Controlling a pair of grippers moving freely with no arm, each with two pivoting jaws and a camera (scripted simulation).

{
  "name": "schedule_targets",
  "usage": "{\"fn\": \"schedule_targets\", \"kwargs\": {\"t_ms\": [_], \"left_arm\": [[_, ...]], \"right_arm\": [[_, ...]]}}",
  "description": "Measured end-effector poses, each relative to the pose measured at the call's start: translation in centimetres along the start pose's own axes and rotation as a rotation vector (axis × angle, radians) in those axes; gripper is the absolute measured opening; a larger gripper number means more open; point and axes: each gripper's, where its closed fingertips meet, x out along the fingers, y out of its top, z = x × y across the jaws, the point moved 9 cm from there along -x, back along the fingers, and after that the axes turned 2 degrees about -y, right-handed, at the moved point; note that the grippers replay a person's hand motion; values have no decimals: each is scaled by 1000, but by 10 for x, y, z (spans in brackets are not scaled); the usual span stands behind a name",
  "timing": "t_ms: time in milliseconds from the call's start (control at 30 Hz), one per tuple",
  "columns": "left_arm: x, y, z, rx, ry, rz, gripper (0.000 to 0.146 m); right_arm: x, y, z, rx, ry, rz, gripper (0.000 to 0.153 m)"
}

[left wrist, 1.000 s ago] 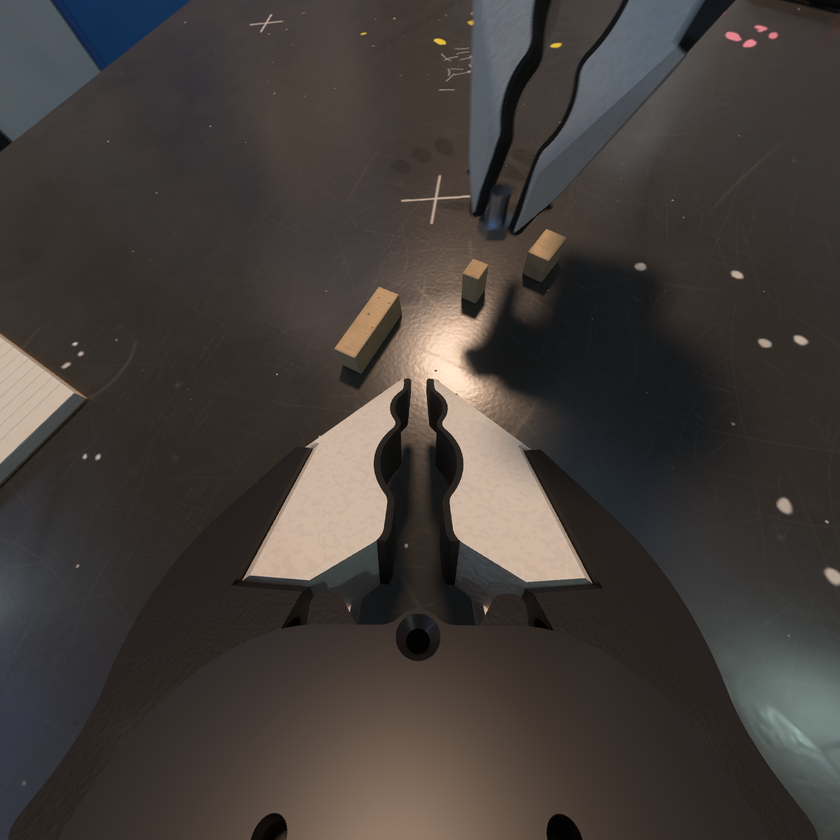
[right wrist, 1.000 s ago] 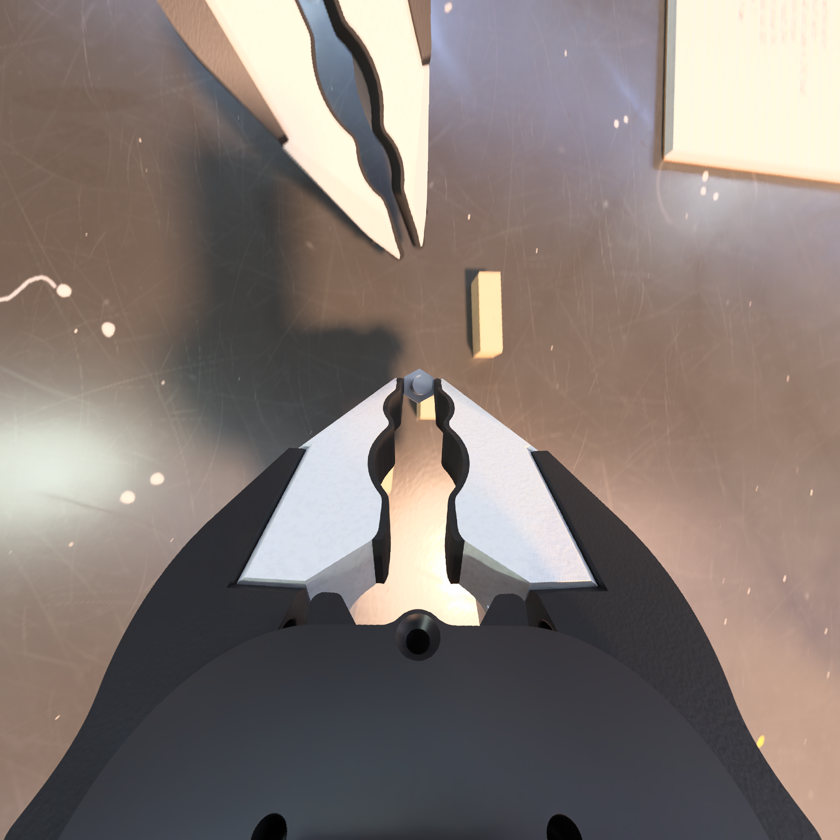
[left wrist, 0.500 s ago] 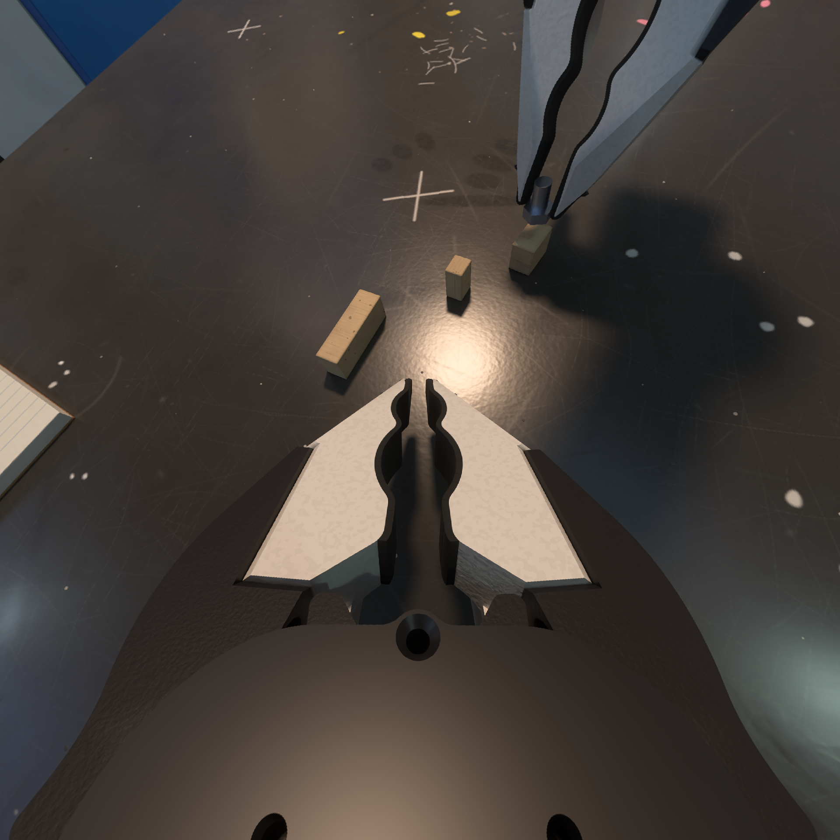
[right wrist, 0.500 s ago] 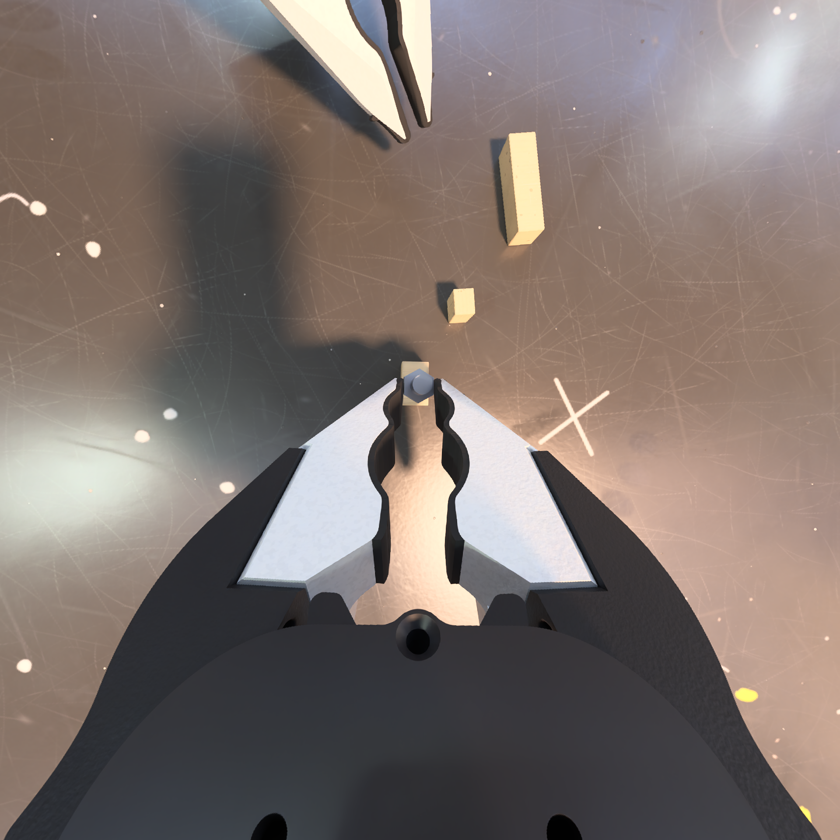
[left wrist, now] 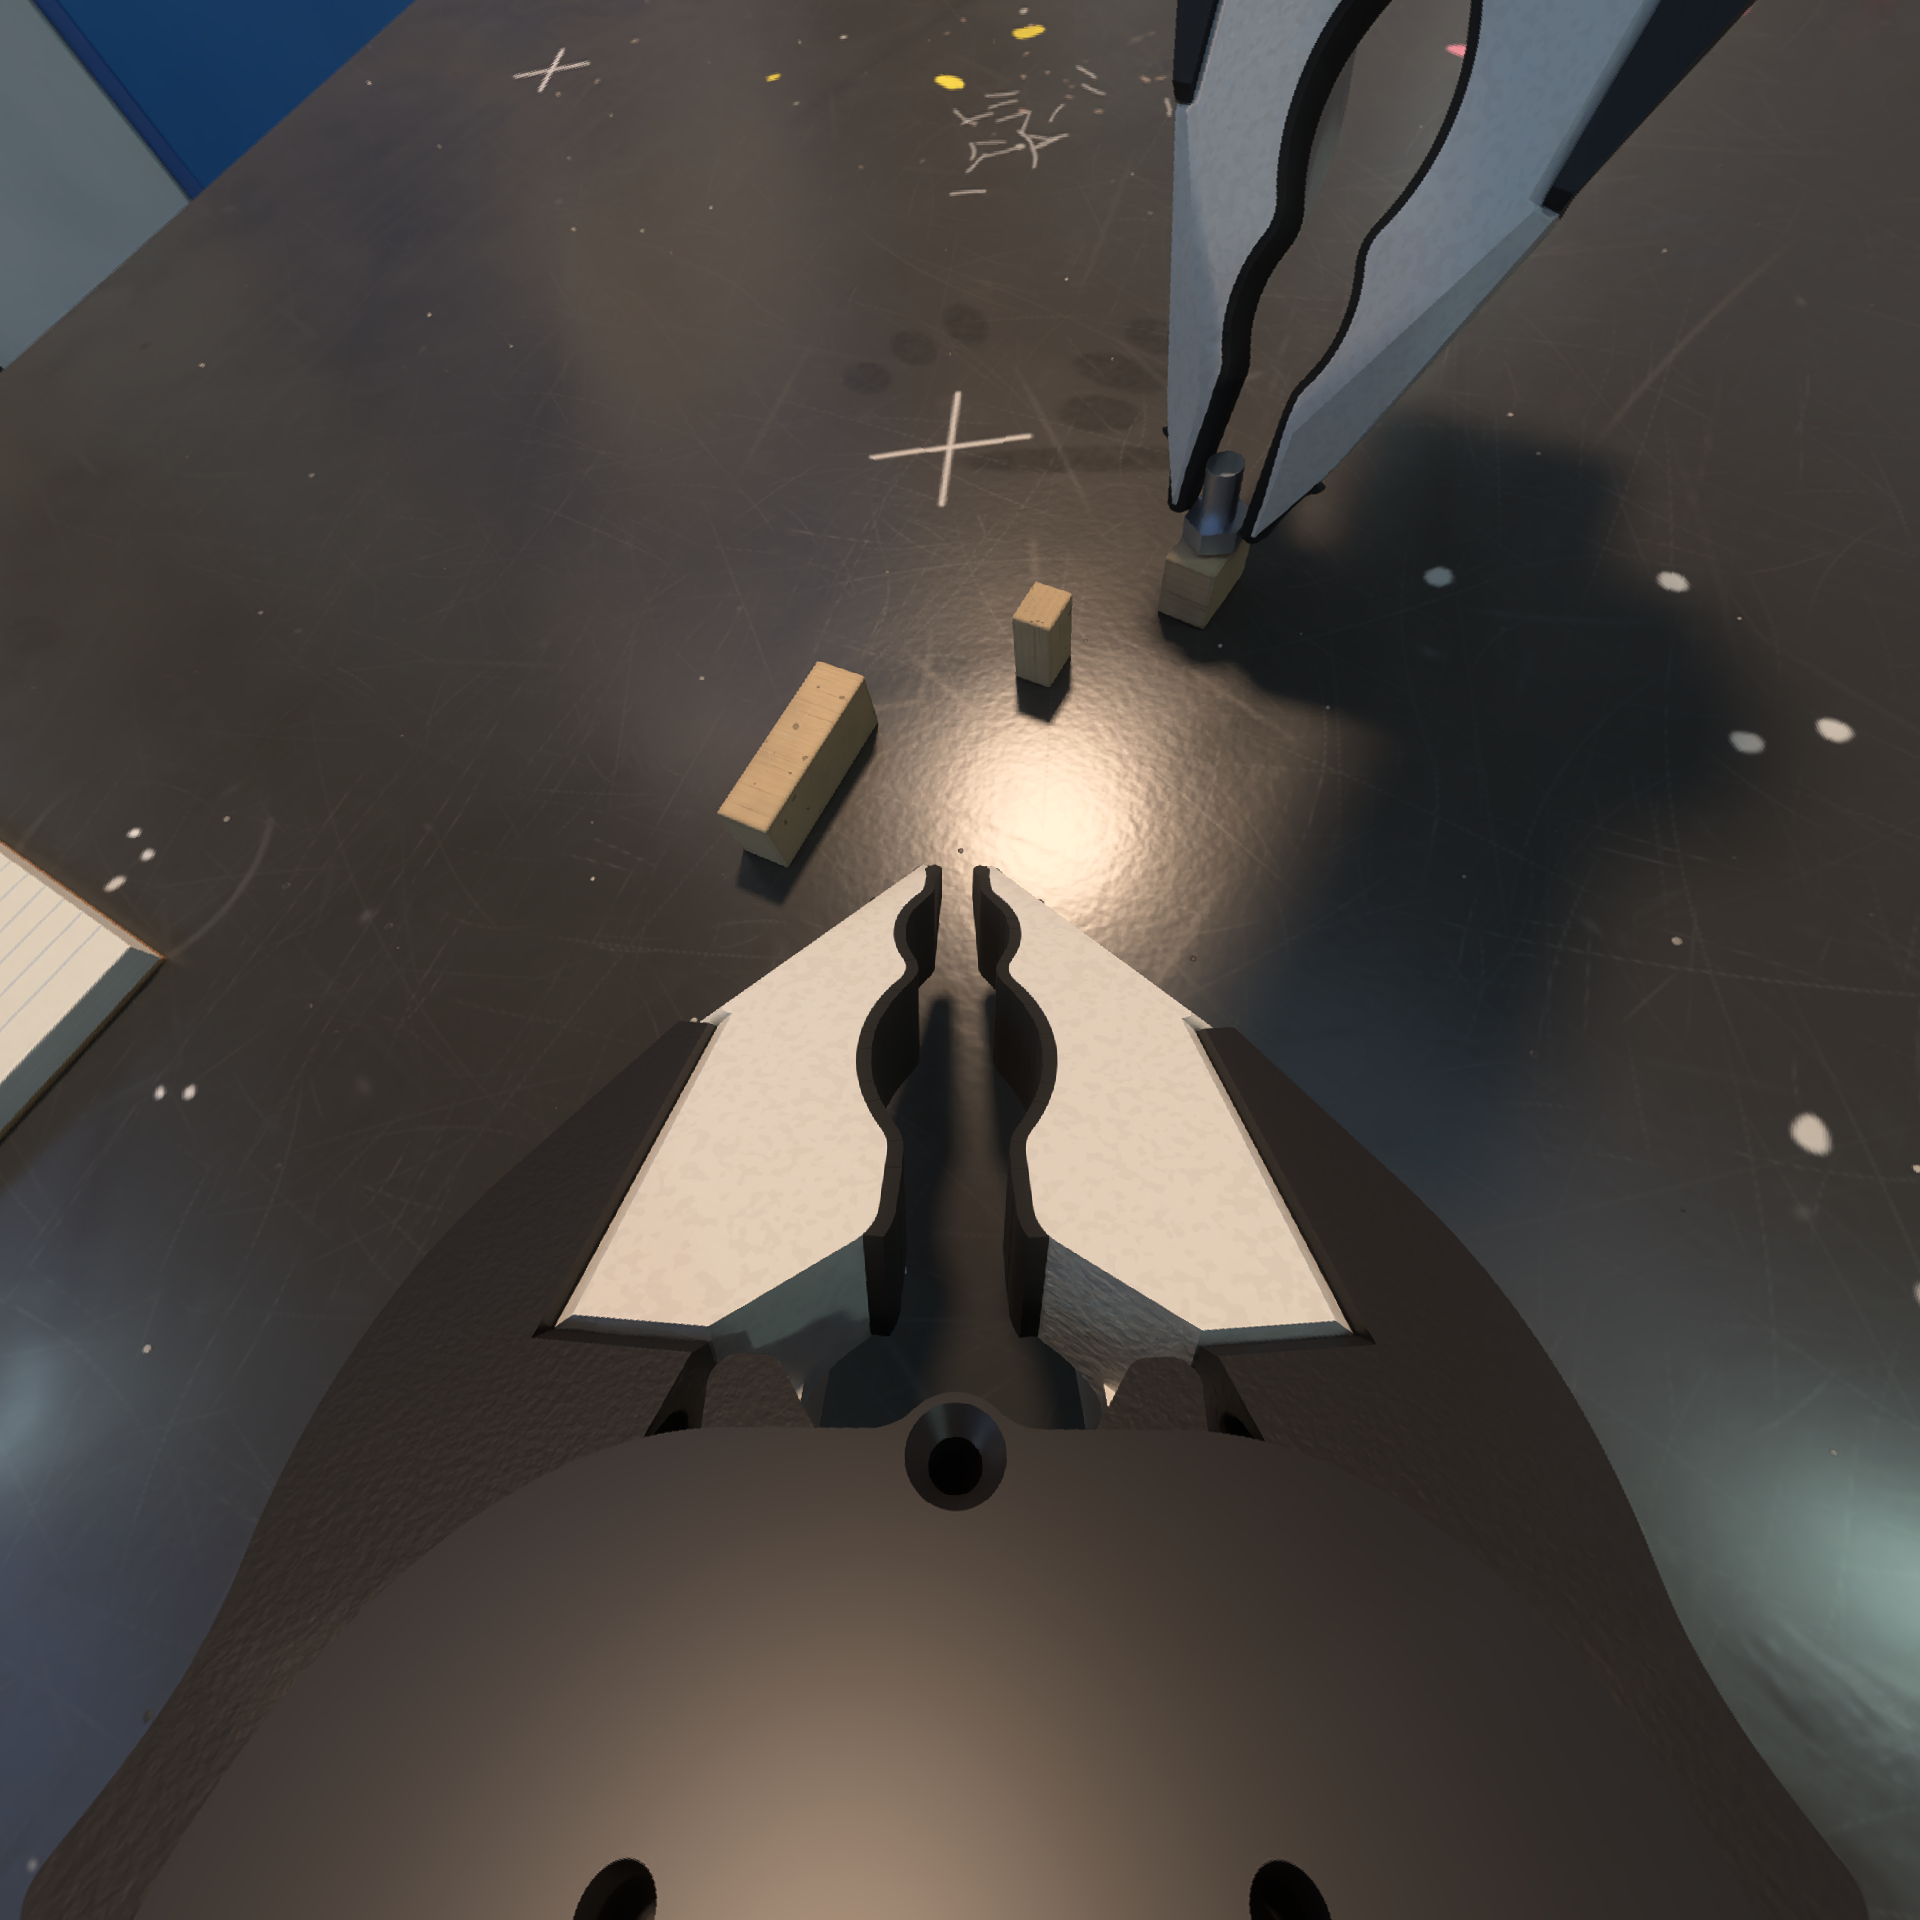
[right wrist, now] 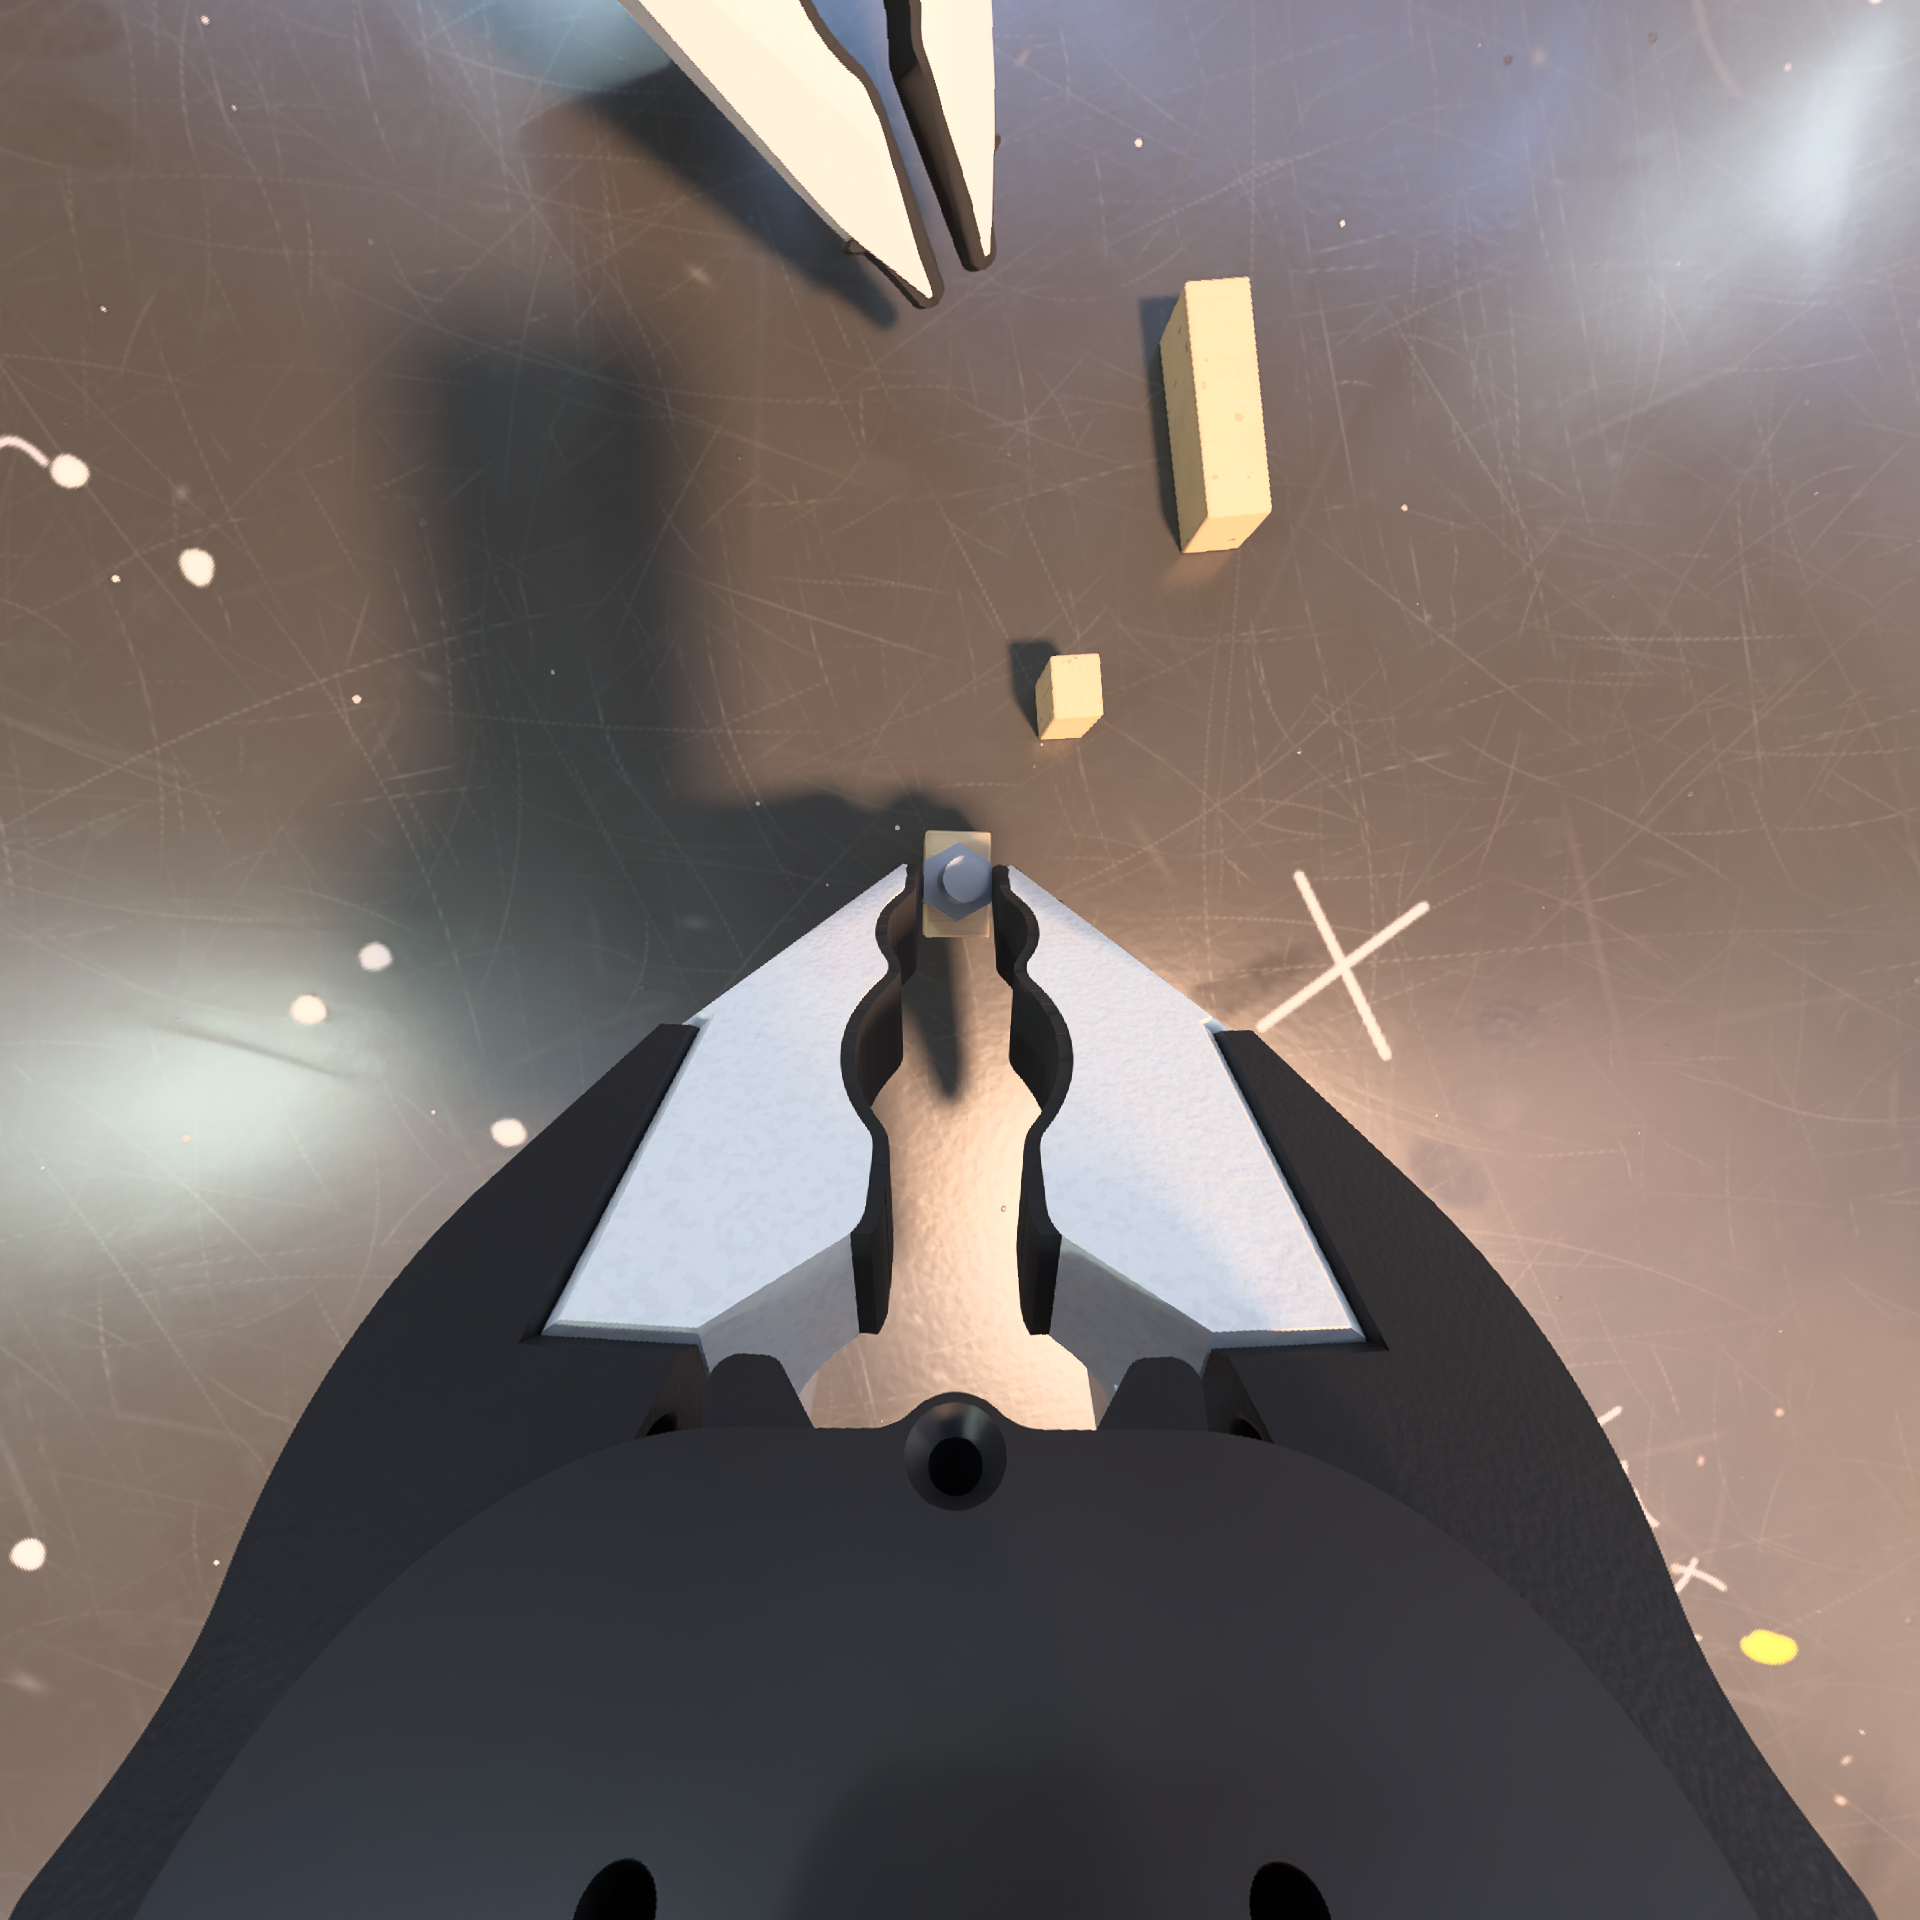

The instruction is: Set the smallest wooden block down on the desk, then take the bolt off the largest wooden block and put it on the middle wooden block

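Jaws of the right gripper (right wrist: 954,881) stand narrow around the bolt (left wrist: 1216,506), whose head rests on the middle wooden block (left wrist: 1203,587); whether they still pinch it or have just slackened is hard to tell. Those of the left gripper (left wrist: 954,873) are almost closed on nothing. On the desk (left wrist: 416,520) the smallest wooden block (left wrist: 1042,646) sits alone and the largest wooden block (left wrist: 797,762) lies bare, so only release and retreat seem left. Upright, the bolt points its shank straight up; the largest block's long axis runs toward the worktop's far edge, slanting right.
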Motion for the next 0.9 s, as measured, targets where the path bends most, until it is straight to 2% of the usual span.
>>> {"fn": "schedule_targets", "kwargs": {"t_ms": [200, 233, 267, 533, 667, 900], "left_arm": [[0, 0, 0, 2, -1, -1, 6], [0, 0, 0, 2, -1, -1, 6], [0, 0, 0, 2, -1, -1, 6], [0, 0, 2, 21, 10, -2, 6], [0, 1, 3, 32, 16, -1, 6], [-1, 2, 4, 42, 19, 1, 6]], "right_arm": [[1, -1, 0, 6, 6, 10, 14], [1, -1, 0, 6, 6, 12, 23], [1, -1, 0, 8, 7, 13, 26], [-4, 0, 1, 29, 6, 45, 35], [-8, 12, 5, 64, 11, 102, 37], [21, 34, 18, -19, 41, -44, 38]]}}
